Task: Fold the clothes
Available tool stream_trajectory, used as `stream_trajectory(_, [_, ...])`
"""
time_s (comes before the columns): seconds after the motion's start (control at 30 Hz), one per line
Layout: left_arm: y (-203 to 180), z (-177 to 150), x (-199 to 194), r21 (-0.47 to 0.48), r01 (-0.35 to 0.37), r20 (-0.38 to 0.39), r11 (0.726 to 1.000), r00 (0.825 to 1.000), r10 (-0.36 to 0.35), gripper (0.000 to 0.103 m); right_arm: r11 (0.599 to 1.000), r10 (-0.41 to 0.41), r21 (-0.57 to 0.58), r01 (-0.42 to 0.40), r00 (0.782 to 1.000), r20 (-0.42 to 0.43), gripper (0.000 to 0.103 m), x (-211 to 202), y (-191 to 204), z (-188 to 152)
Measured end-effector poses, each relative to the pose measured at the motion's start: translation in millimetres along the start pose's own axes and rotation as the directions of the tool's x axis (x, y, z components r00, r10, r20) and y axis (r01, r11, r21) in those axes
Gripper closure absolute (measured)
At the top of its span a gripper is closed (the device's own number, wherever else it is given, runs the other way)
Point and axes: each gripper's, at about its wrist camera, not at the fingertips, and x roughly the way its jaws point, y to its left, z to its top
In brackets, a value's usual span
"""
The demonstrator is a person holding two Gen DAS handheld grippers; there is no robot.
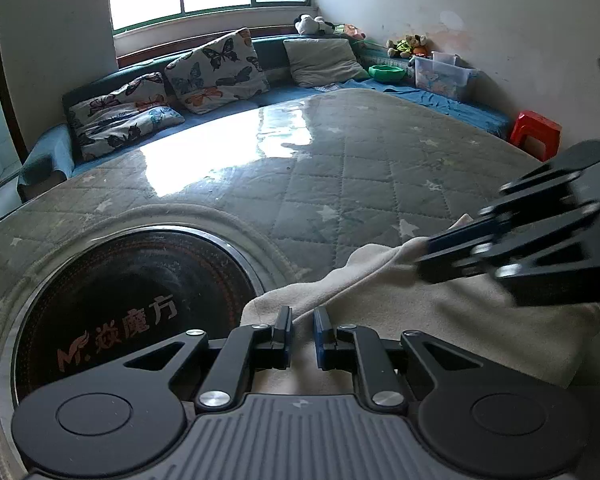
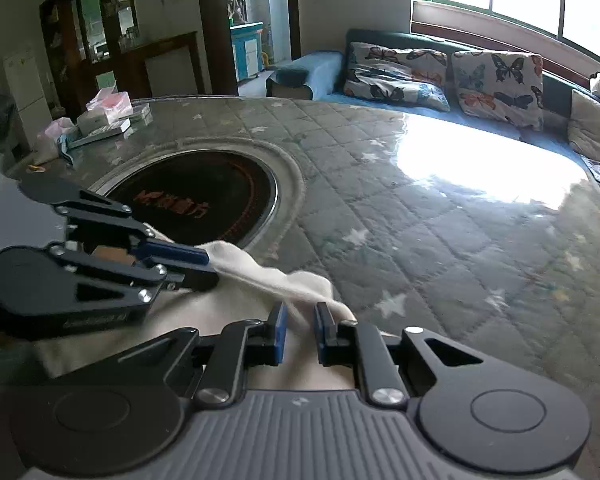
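Both the left gripper (image 1: 302,326) and right gripper (image 2: 300,322) clamp one edge of the cream fleece garment (image 1: 440,312), lifted over the near quilted table (image 1: 340,168); folding seems barely begun.

Left gripper (image 1: 302,322): angled downward, jaws narrowly parted, pads pinching cloth. Right gripper (image 2: 300,318): same downward angle, jaws likewise nearly together, gripping cloth. In the left wrist view, the right gripper enters from 3 o'clock, fingers (image 1: 452,242) pointing toward 9 o'clock.

hidden: cloth (image 1: 440,312) lower part (behind gripper bodies) | cut off: red stool (image 1: 534,134)
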Motion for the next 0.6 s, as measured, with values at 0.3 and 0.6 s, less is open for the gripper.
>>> stream_trajectory(0.3, [-8.2,-5.5,-0.3,0.016,-0.041,0.011,0.999,0.999,0.041,0.089,0.996,0.029,-0.081,-0.031,0.999,-0.028,0.090,-61.8,21.1,-41.0])
stream_trajectory(0.6, [-7.9,-5.4,-13.6,-0.007,-0.036,0.028,0.999,0.999,0.036,0.089,0.999,0.005,-0.047,-0.007,0.999,-0.052,0.092,-57.5,11.5,-64.0])
